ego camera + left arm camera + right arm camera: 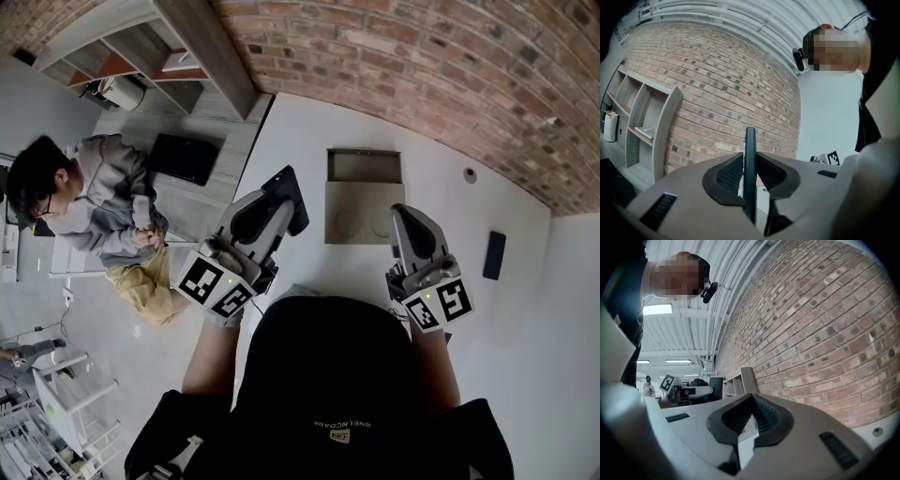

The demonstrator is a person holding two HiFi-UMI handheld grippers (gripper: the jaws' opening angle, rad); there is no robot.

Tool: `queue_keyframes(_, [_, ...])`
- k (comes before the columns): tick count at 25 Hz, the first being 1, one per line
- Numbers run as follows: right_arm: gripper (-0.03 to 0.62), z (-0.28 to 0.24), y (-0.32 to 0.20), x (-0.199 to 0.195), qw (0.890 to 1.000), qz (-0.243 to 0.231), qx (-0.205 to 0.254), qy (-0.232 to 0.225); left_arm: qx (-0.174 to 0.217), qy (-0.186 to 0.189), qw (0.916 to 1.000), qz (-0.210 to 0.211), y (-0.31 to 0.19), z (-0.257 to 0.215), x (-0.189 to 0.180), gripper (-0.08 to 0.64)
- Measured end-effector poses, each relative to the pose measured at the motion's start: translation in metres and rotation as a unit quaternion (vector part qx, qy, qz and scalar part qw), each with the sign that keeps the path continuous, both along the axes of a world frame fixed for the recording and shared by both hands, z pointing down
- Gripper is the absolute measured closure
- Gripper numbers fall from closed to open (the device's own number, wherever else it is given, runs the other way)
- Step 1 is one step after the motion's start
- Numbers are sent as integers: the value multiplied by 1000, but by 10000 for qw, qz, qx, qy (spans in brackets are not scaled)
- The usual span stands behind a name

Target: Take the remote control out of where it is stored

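Observation:
My left gripper (269,210) is shut on the black remote control (288,191), which it holds up above the left side of the white table (309,131). In the left gripper view the remote control (750,140) stands edge-on as a thin dark blade pinched between the pads. An open cardboard box (364,195) lies on the table just right of the remote. My right gripper (406,214) hovers at the box's right edge, shut with nothing in it. In the right gripper view its tips (751,400) meet, with a brick wall behind them.
A flat black object (494,255) lies on the table at the right. A small round fitting (470,174) sits near the brick wall (422,56). A seated person (103,202) is left of the table, with a dark case (186,157) and grey shelving (141,56) beyond.

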State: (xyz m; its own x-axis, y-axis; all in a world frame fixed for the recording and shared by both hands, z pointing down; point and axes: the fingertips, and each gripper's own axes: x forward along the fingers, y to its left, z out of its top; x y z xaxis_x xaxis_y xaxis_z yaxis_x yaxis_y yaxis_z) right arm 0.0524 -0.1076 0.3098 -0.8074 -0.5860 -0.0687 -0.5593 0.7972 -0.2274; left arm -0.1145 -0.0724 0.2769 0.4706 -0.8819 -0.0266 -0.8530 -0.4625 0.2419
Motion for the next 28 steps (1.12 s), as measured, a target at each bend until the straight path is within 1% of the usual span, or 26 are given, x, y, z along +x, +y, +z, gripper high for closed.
queue_keyframes(3, [588, 0, 0, -2, 10000, -69, -3, -27, 30, 80, 9999, -73, 7, 0, 1, 466])
queue_keyframes(8, [588, 2, -2, -1, 9998, -159, -63, -77, -30, 279, 9993, -260, 10, 7, 1, 466])
queue_keyframes(17, [588, 10, -6, 3, 9995, -222, -201, -126, -112, 446, 9985, -293, 8, 12, 6, 466])
queue_keyframes(28, [588, 14, -9, 2, 9992, -261, -277, -141, -205, 414, 9985, -278, 8, 17, 9, 466])
